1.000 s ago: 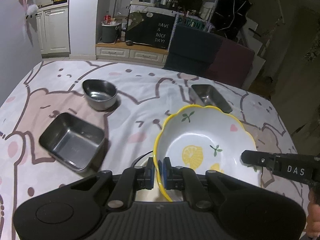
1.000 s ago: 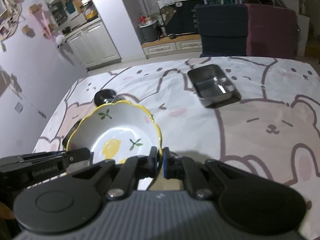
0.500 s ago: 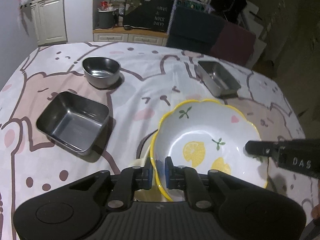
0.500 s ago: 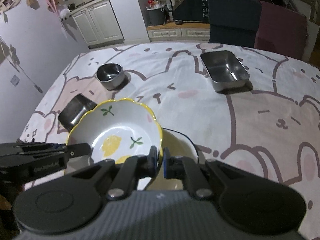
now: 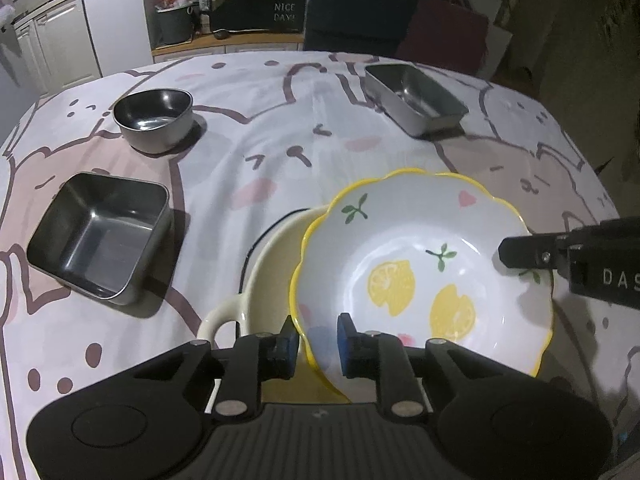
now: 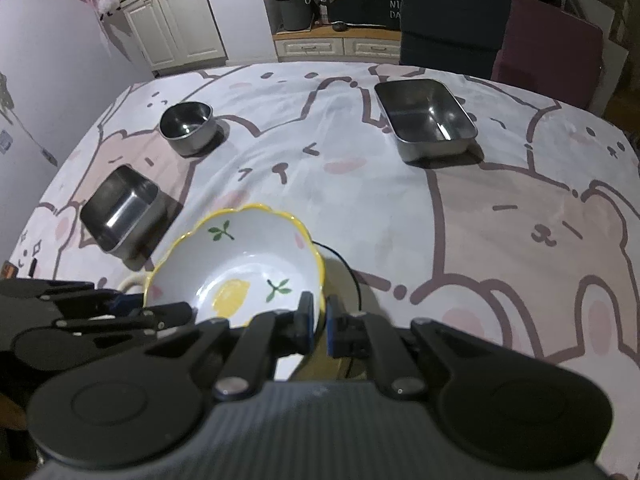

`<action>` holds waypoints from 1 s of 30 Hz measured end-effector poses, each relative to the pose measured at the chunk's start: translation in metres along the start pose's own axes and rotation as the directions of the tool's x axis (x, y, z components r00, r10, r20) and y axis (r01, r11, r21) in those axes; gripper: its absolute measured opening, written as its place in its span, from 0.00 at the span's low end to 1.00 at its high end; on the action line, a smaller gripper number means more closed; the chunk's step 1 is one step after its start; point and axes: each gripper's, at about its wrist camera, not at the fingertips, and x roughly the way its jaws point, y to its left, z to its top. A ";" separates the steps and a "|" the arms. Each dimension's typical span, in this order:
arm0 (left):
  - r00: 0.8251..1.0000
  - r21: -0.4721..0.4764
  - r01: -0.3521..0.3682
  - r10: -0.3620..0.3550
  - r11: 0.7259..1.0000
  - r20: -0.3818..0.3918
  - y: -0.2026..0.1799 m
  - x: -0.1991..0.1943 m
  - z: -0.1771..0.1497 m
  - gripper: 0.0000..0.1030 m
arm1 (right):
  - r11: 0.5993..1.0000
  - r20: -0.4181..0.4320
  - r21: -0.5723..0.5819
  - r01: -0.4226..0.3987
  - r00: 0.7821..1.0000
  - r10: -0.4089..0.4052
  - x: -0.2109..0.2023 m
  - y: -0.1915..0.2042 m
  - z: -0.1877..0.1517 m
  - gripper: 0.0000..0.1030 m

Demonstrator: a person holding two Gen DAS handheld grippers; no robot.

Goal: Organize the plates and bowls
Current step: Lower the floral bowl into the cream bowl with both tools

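Observation:
A white scalloped bowl with a yellow rim and lemon print (image 5: 420, 264) (image 6: 244, 264) sits tilted over a cream dish with a handle (image 5: 260, 272). My left gripper (image 5: 314, 340) is open, its jaws parted on either side of the bowl's near rim. My right gripper (image 6: 319, 320) is shut on the bowl's right rim and also shows as a black finger at the right in the left wrist view (image 5: 536, 252).
On the bear-print tablecloth (image 6: 460, 208) stand a square steel tray (image 5: 100, 236) (image 6: 124, 212), a round steel bowl (image 5: 154, 118) (image 6: 188, 124) and a rectangular steel tray (image 5: 416, 98) (image 6: 426, 118). Dark chairs (image 6: 452, 20) stand at the far edge.
My left gripper's jaws have opened off the bowl's rim. The bowl has come down onto the cream dish, and both cameras have risen and tilted down.

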 end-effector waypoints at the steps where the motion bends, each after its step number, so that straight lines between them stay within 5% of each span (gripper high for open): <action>1: 1.000 0.004 -0.002 0.002 1.000 -0.004 0.000 0.002 -0.001 0.22 | 1.000 -0.004 -0.002 0.002 1.000 -0.002 0.001 0.000 0.000 0.07; 30: 0.998 0.068 -0.024 0.028 0.997 -0.059 -0.002 0.015 0.000 0.24 | 0.998 -0.059 -0.053 0.022 0.998 -0.025 0.021 0.007 0.000 0.07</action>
